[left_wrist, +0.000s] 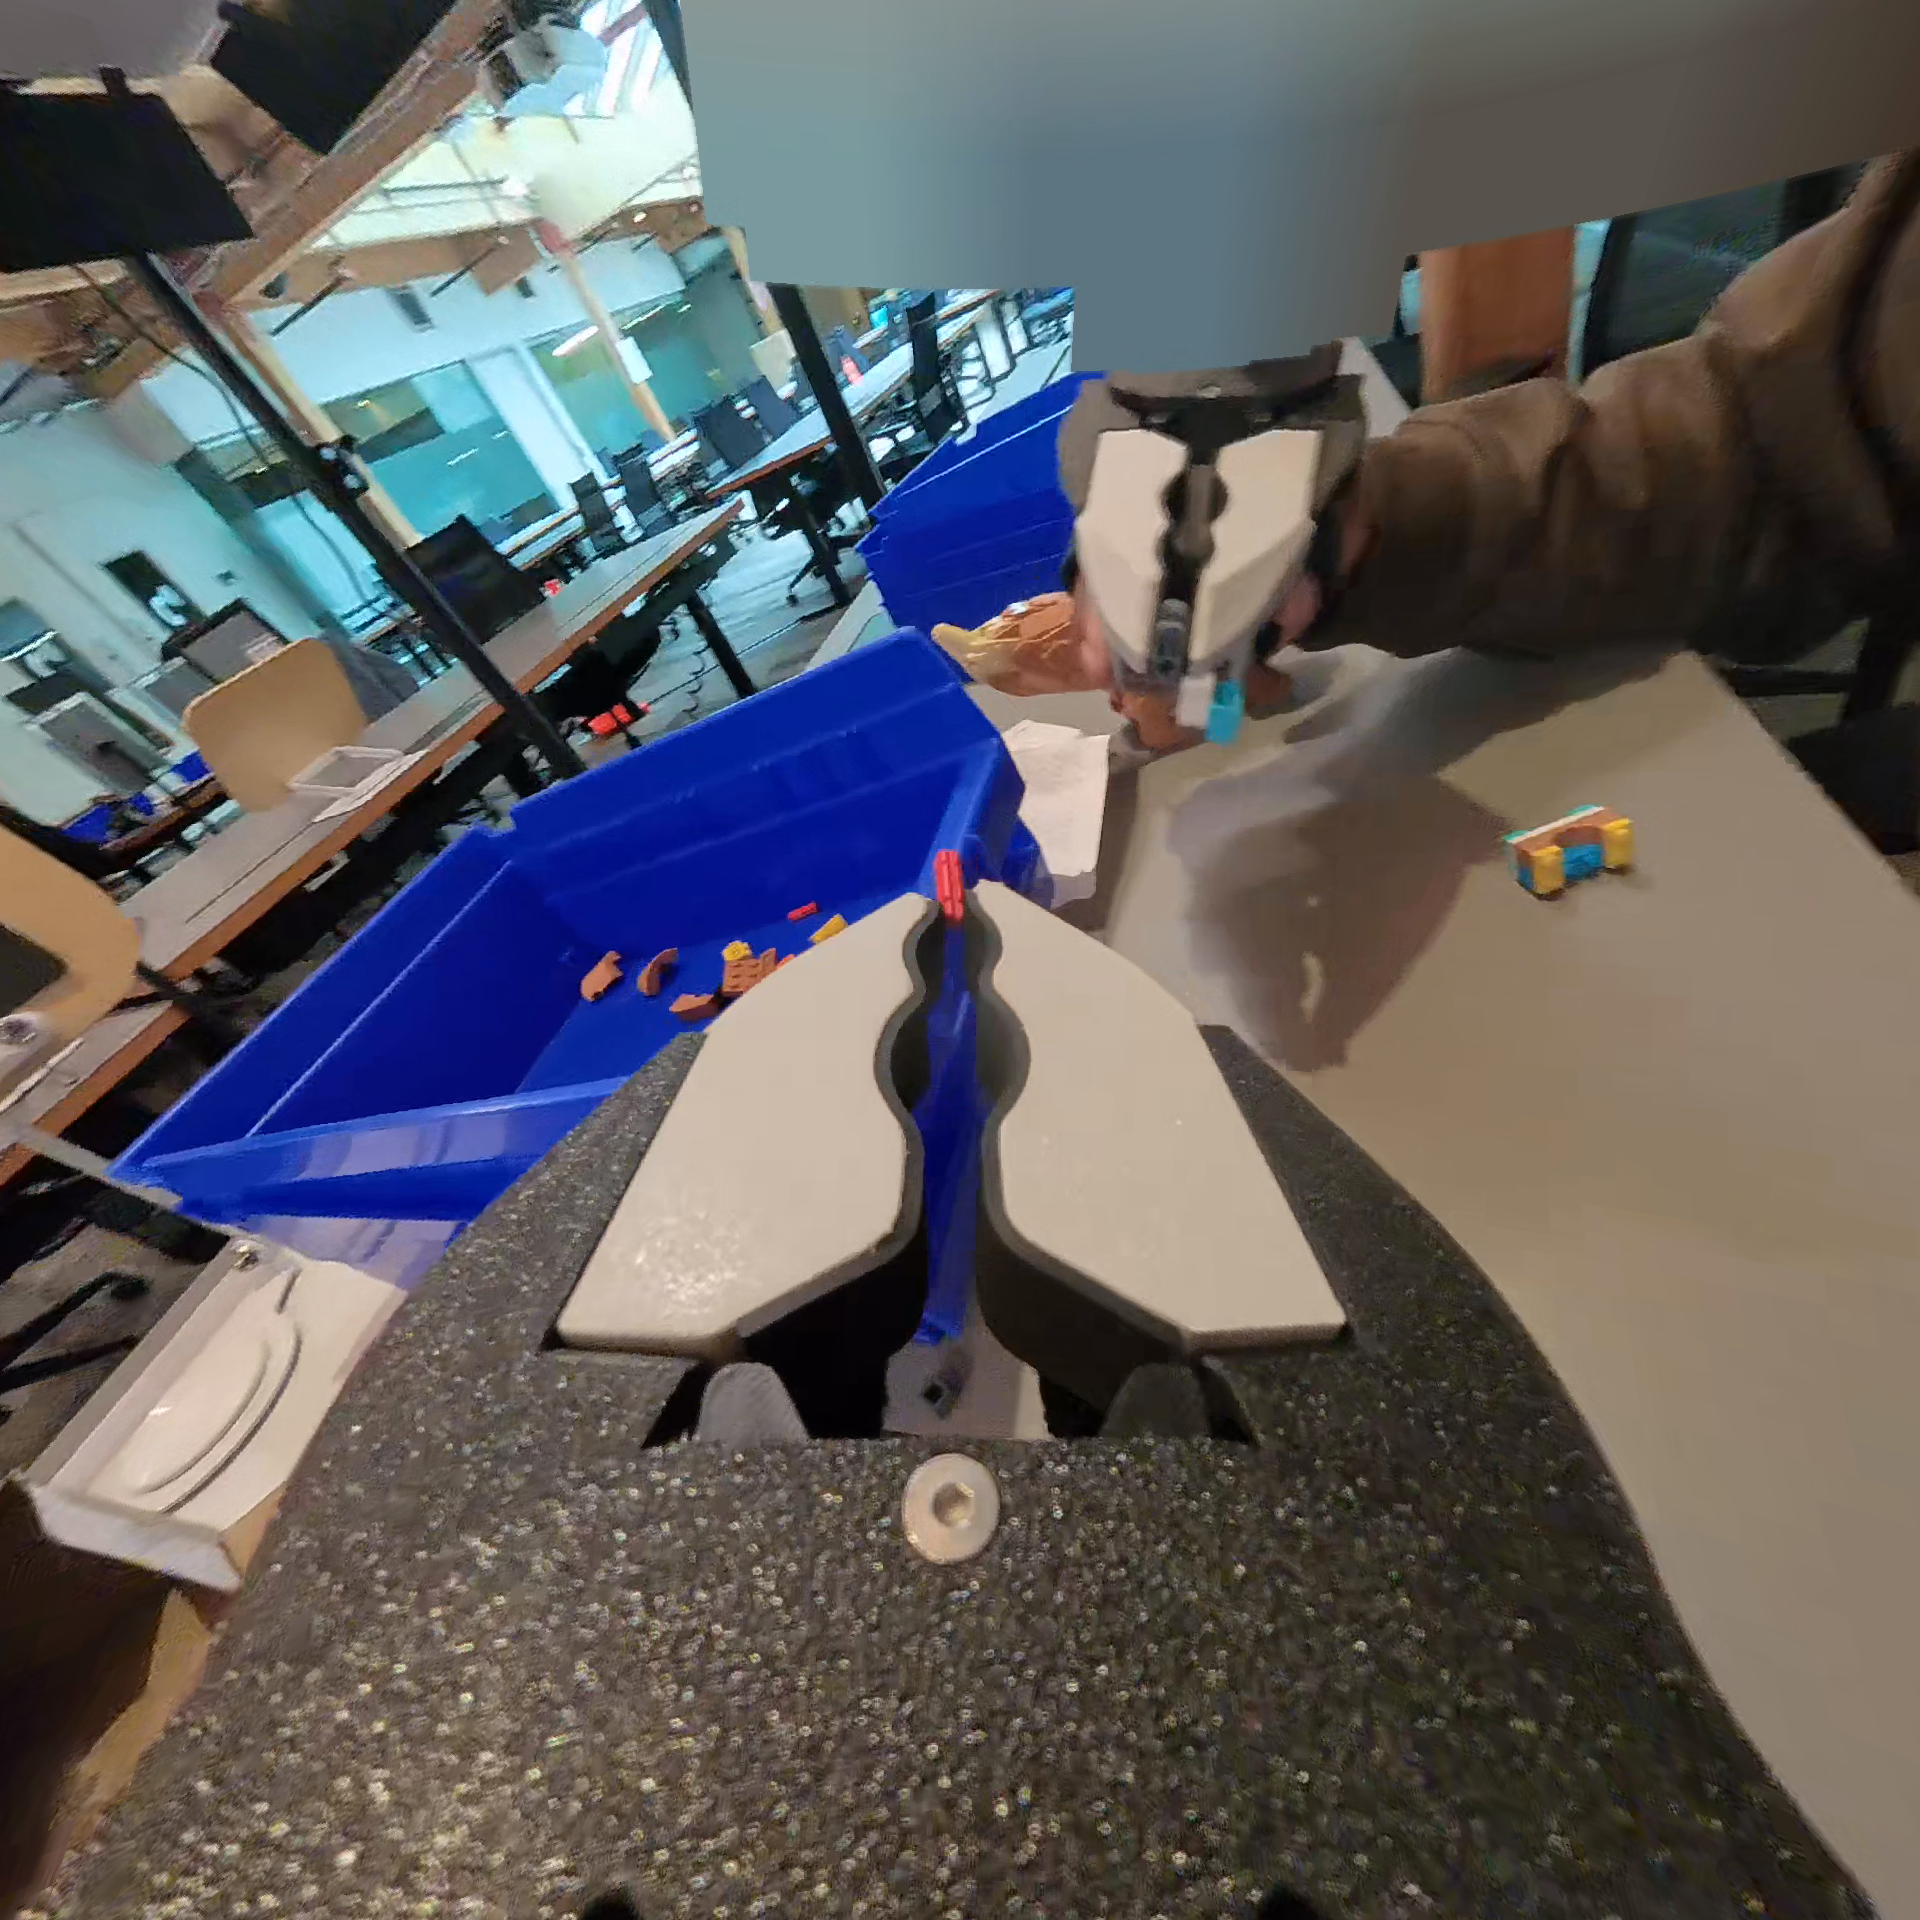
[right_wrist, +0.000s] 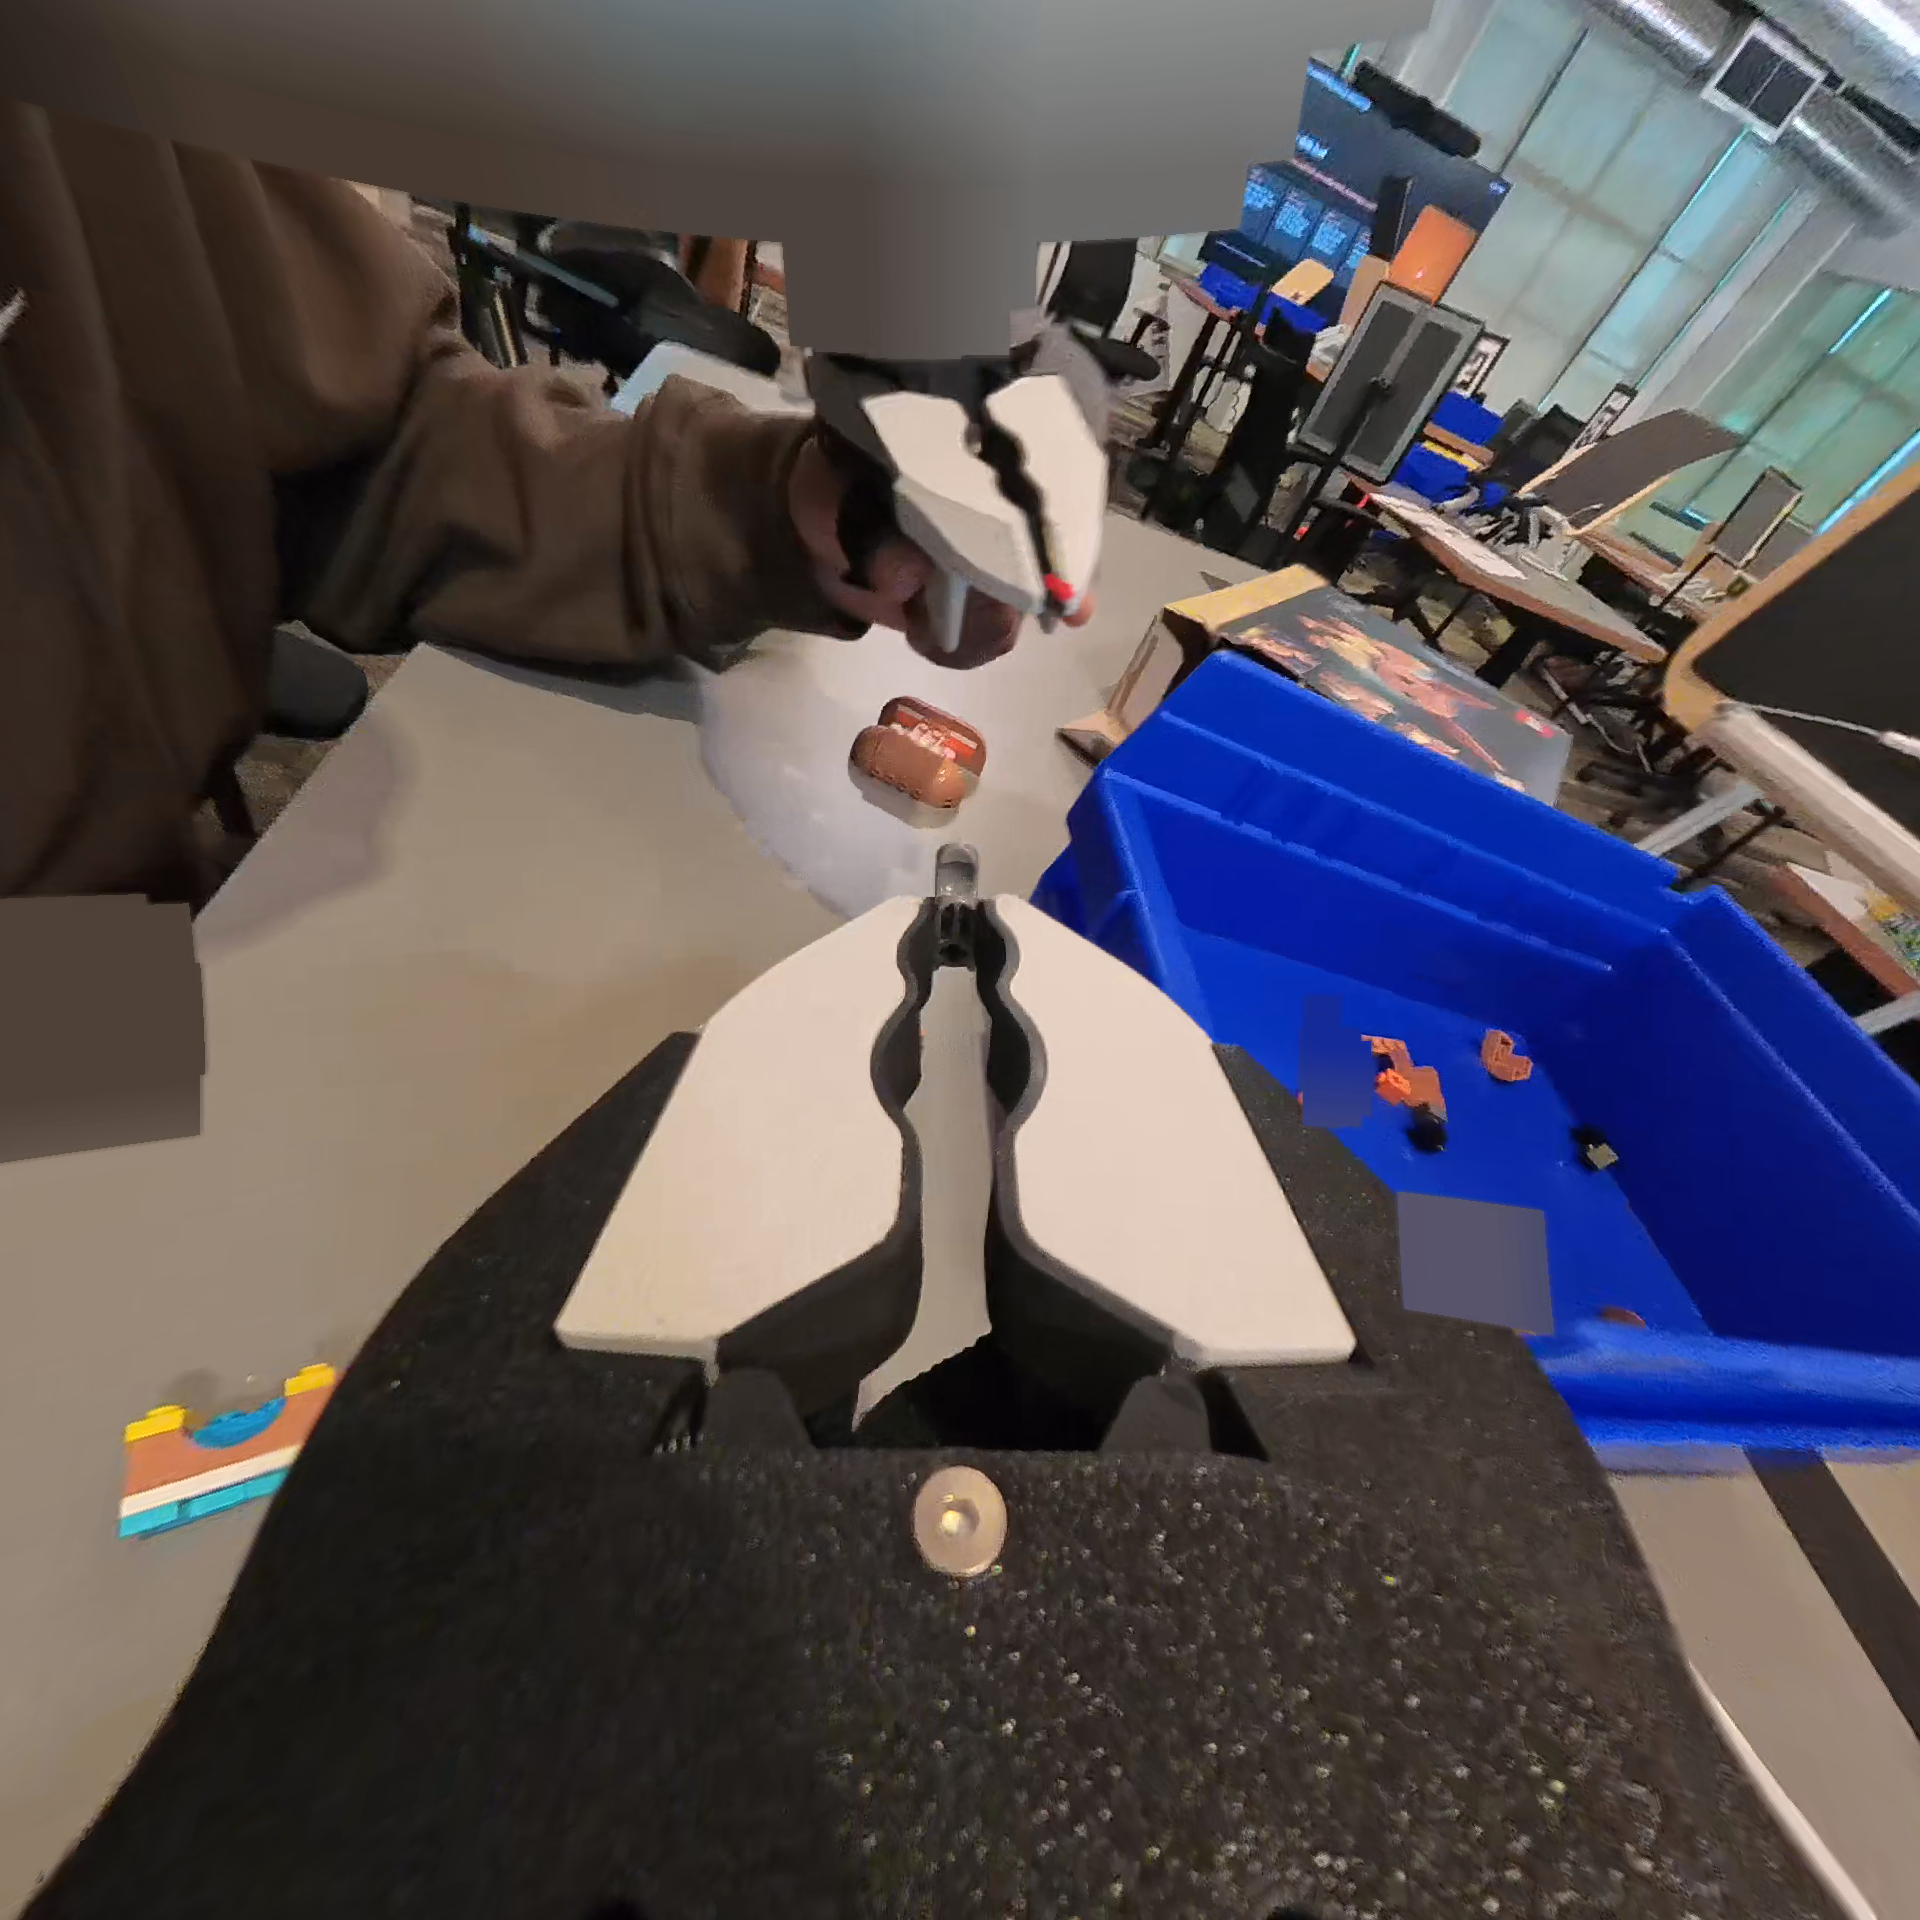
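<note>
My left gripper (left_wrist: 951, 920) is shut on a small red brick (left_wrist: 948, 881), held over the near edge of a blue bin (left_wrist: 416, 1039) with several loose brown, yellow and red pieces (left_wrist: 727, 971). My right gripper (right_wrist: 956, 920) is shut on a small grey piece (right_wrist: 956, 868), held above the grey table (right_wrist: 468, 935). A brown rounded brick build (right_wrist: 920, 753) lies on the table just beyond it. Each gripper shows in the other's view: the right one (left_wrist: 1179, 644) with white and light-blue bits at its tip, the left one (right_wrist: 1049, 603) with the red brick.
A small brown, yellow and teal brick build (left_wrist: 1569, 847) lies on the table, at lower left in the right wrist view (right_wrist: 218, 1449). More blue bins (left_wrist: 977, 499) and a printed cardboard box (right_wrist: 1382, 665) stand behind. A person's brown sleeve (left_wrist: 1610, 499) reaches across. My hands' fingertips stand some 11 cm from each other.
</note>
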